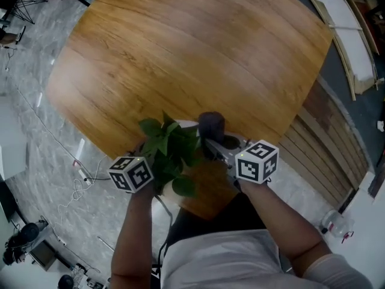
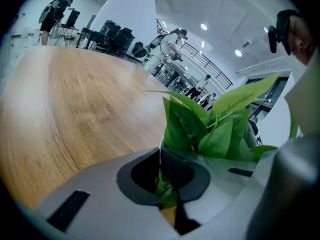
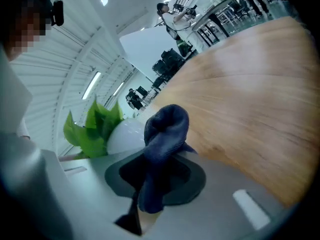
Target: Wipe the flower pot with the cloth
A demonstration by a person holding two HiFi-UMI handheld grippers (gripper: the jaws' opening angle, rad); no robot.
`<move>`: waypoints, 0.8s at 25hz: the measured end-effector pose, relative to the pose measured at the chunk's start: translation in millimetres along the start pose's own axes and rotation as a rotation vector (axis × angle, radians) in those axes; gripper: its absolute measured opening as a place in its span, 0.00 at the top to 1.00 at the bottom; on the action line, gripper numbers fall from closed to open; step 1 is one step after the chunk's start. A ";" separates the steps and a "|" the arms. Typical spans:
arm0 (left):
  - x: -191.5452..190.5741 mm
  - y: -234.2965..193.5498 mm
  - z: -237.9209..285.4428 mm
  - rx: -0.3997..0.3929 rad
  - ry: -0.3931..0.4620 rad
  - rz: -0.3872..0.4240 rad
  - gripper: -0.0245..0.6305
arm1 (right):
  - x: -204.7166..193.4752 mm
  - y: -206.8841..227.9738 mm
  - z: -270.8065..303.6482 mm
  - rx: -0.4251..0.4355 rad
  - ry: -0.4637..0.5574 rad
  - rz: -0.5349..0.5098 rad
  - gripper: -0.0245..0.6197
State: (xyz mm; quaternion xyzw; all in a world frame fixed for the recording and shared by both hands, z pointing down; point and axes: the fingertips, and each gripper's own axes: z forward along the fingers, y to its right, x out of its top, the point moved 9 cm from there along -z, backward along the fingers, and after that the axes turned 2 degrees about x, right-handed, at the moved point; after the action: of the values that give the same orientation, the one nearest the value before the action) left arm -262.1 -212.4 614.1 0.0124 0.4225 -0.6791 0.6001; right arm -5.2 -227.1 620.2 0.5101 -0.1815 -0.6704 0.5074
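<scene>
A white flower pot [image 1: 184, 124] with a green leafy plant [image 1: 168, 146] stands near the front edge of the round wooden table [image 1: 180, 53]. My left gripper [image 2: 167, 176] is shut on the pot's rim, with leaves [image 2: 200, 129] pressed between and above its jaws. In the head view its marker cube [image 1: 131, 173] sits left of the plant. My right gripper [image 3: 145, 184] is shut on a dark blue cloth [image 3: 165, 129], which bunches up above the jaws. The cloth [image 1: 212, 125] sits against the pot's right side, and the pot [image 3: 125, 131] shows just left of it.
The table stretches wide and bare beyond the pot. Grey marble floor with a white cable [image 1: 78, 185] lies to the left. Wooden slats [image 1: 325, 143] are on the right. People and equipment stand far off in both gripper views.
</scene>
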 end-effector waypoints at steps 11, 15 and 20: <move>4.9 -13.7 12.9 0.015 -0.064 -0.103 0.93 | -1.4 -68.4 14.2 0.167 0.000 -0.019 0.86; 6.4 -8.2 8.5 0.027 -0.083 -0.105 0.93 | -9.9 -46.7 8.7 0.110 0.018 0.020 0.86; 12.2 -16.5 15.6 0.020 -0.063 -0.086 0.93 | -21.4 6.2 10.9 0.009 0.049 0.104 0.86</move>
State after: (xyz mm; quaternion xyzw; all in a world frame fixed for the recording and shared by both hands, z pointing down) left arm -271.5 -232.7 626.9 -0.0215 0.3966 -0.7086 0.5832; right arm -12.4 -214.2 640.2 0.5185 -0.1982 -0.6298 0.5434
